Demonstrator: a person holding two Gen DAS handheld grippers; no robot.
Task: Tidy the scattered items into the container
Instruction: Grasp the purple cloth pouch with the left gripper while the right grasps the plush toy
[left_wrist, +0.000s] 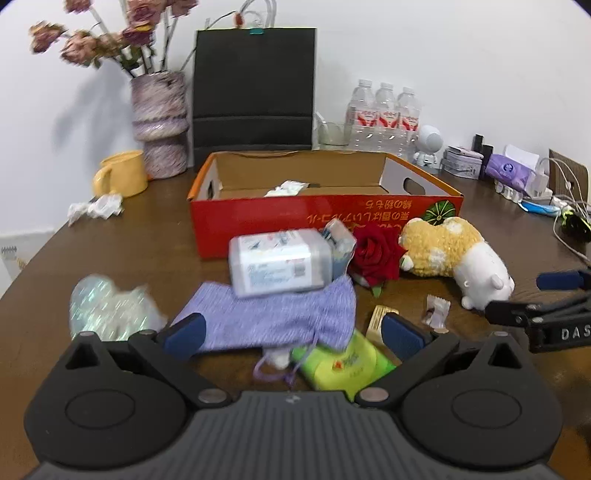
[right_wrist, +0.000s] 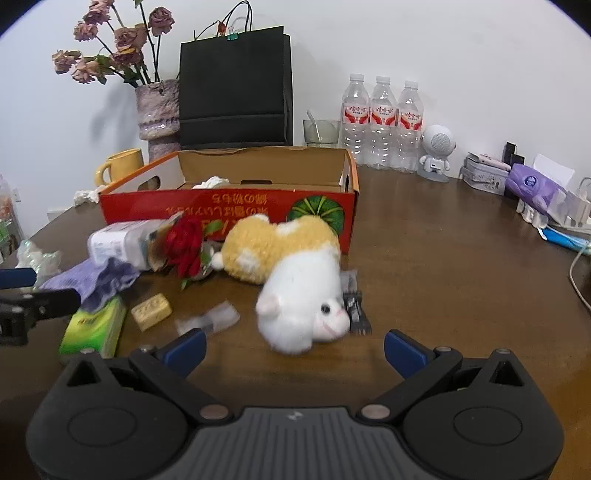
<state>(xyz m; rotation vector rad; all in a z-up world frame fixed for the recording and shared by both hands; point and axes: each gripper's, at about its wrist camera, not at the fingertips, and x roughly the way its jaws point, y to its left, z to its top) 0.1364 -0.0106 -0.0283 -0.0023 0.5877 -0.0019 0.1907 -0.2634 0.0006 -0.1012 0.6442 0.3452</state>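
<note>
Right wrist view | your right gripper (right_wrist: 293, 345) spread wide to straddle the plush toy (right_wrist: 295, 280) | left gripper (left_wrist: 293, 332) wide over purple cloth (left_wrist: 273, 314) | box (right_wrist: 229, 210) nearly empty

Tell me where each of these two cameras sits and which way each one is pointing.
Left wrist: on the left gripper, low over the table, facing the purple cloth and red cardboard box; its open blue-tipped fingers show, with the right gripper at the right edge.
Right wrist: on the right gripper, facing the plush toy; its open fingers show, left gripper at left.
Shared: box, toy, rose.
</note>
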